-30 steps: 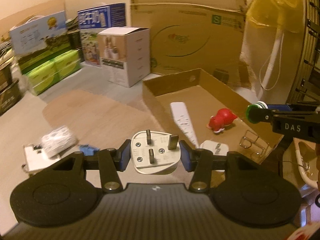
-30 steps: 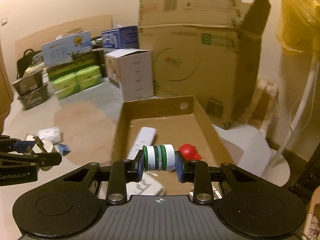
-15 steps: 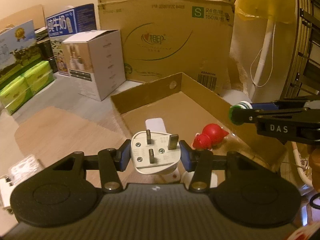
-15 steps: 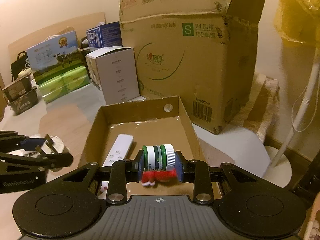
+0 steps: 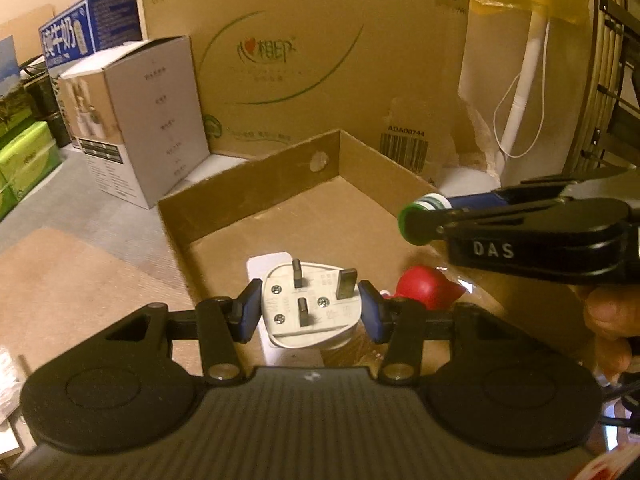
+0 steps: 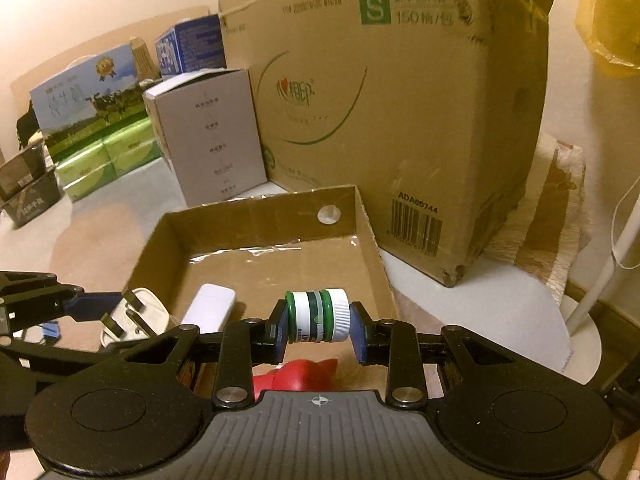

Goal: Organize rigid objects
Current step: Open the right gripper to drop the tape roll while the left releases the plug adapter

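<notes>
Step in hand: carrying two items to the shallow cardboard tray (image 6: pixel 256 216); judged a drop-off, neither item released yet.
Doing it well: lower each item close to the tray floor before letting go, and aim for the bare cardboard toward 12 o'clock, clear of what already lies there. Let go one hand at a time so the two tools, which sit close side by side, do not knock each other.
Left gripper (image 5: pixel 308 306): narrowly parted, blue pads pressed on both flanks of a white three-pin plug (image 5: pixel 310 308), prongs facing the camera.
Right gripper (image 6: pixel 318 316): clamped nearly as tight as it goes on a small green-and-white capped bottle (image 6: pixel 318 316), held sideways, cap toward 3 o'clock.
Plug's place: above the tray's near-left part, over a white remote control (image 6: pixel 210 308).
Bottle's place: above the tray's near-right part; in the left view it shows at 3 o'clock.
Tray contents: the remote at 9 o'clock of the bottle; a red toy (image 5: pixel 424 288) under the right tool at 6 o'clock.
Surroundings: a large cardboard carton (image 6: pixel 384 112) behind the tray at 12 o'clock; a white box (image 6: pixel 208 136) at 11 o'clock.
Risk: the bottle may roll once freed.
</notes>
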Available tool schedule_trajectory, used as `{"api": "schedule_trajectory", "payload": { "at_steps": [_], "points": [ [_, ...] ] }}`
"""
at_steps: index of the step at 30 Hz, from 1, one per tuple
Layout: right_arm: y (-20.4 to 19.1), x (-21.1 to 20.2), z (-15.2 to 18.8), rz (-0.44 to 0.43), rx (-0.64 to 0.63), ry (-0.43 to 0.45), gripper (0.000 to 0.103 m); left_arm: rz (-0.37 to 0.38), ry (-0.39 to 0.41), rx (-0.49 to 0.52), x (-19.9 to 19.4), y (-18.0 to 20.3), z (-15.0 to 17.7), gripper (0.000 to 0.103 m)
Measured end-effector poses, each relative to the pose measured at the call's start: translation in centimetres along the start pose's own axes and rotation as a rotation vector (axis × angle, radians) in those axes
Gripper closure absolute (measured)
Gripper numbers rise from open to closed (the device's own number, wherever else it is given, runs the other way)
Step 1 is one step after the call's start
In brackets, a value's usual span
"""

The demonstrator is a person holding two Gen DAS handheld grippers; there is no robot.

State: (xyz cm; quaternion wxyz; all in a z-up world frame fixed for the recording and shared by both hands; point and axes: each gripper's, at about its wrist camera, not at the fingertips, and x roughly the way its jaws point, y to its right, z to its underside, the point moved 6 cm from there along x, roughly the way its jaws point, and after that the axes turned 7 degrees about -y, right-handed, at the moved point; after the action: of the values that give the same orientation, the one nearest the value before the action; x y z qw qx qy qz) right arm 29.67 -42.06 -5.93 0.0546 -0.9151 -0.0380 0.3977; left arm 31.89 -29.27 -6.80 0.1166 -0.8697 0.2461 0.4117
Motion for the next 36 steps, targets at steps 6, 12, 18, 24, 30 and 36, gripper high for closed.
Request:
{"api": "schedule_trajectory", "payload": {
  "at_steps": [6,12,18,24,30,36],
  "points": [
    [0.5,1.5,-0.1,0.000,0.007,-0.017,0.071,0.017,-0.012,0.005,1.2,0.3,0.0,0.056],
    [1.0,2.1,0.1,0.007,0.016,-0.030,0.071,0.024,0.015,-0.017,0.4,-0.1,-0.3,0.029],
    [0.8,2.0,0.0,0.008,0.014,-0.029,0.071,-0.014,0.025,-0.039,-0.7,-1.8,-0.2,0.029],
    [0.1,2.0,-0.2,0.007,0.006,-0.028,0.071,-0.047,0.032,-0.069,-1.6,-3.5,0.2,0.029],
    [-0.4,2.3,-0.3,0.006,0.003,-0.031,0.071,-0.056,0.026,-0.084,-1.7,-4.4,0.5,0.029],
    [-0.7,2.6,-0.3,-0.009,-0.004,-0.030,0.068,-0.064,0.021,-0.092,-1.6,-4.7,0.7,0.026]
  ]
}}
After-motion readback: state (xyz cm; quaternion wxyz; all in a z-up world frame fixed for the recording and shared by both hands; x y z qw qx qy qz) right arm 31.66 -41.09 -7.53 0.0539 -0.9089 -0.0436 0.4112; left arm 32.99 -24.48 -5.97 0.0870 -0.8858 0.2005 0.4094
